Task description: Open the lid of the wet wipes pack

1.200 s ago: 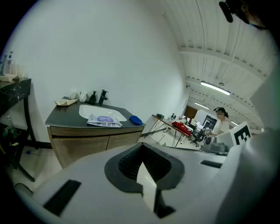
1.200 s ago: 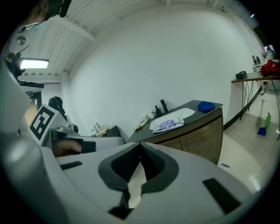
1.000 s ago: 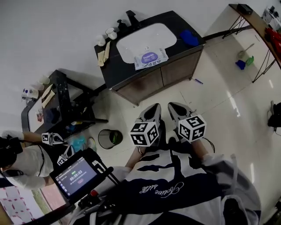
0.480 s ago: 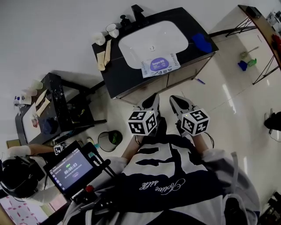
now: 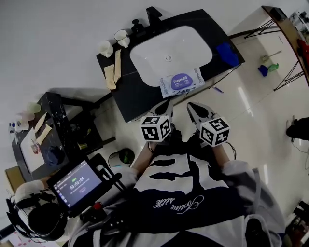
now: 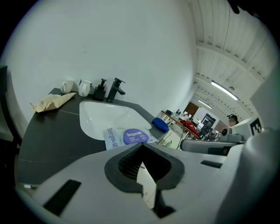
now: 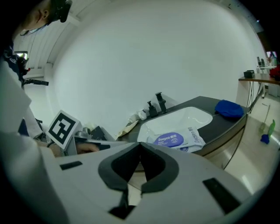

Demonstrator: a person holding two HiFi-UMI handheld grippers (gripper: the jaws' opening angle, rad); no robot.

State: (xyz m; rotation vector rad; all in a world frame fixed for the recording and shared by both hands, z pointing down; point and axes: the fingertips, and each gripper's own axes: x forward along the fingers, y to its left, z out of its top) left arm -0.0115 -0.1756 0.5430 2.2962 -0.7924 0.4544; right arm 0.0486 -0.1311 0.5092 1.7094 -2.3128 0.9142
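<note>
The wet wipes pack (image 5: 182,83) lies flat, half over the front rim of the white sink basin (image 5: 169,53), its round purple lid (image 6: 132,135) facing up and closed. My left gripper (image 5: 167,105) hovers just short of the counter's front edge, below and left of the pack, jaws shut with nothing between them. My right gripper (image 5: 191,106) hangs beside it, below the pack, also shut and empty. In the right gripper view the pack (image 7: 175,141) shows beyond the closed jaw tips (image 7: 140,145).
The black counter (image 5: 130,91) carries a black faucet (image 5: 153,14), two cups (image 5: 120,35), a beige paper bundle (image 5: 113,70) and a blue cloth (image 5: 227,54). A small bin (image 5: 120,157) and a dark side table (image 5: 53,135) stand on the floor at left.
The counter and pack have drawn nearer in the head view as the person stepped forward. Both grippers rose towards the counter's front edge and stayed shut.
</note>
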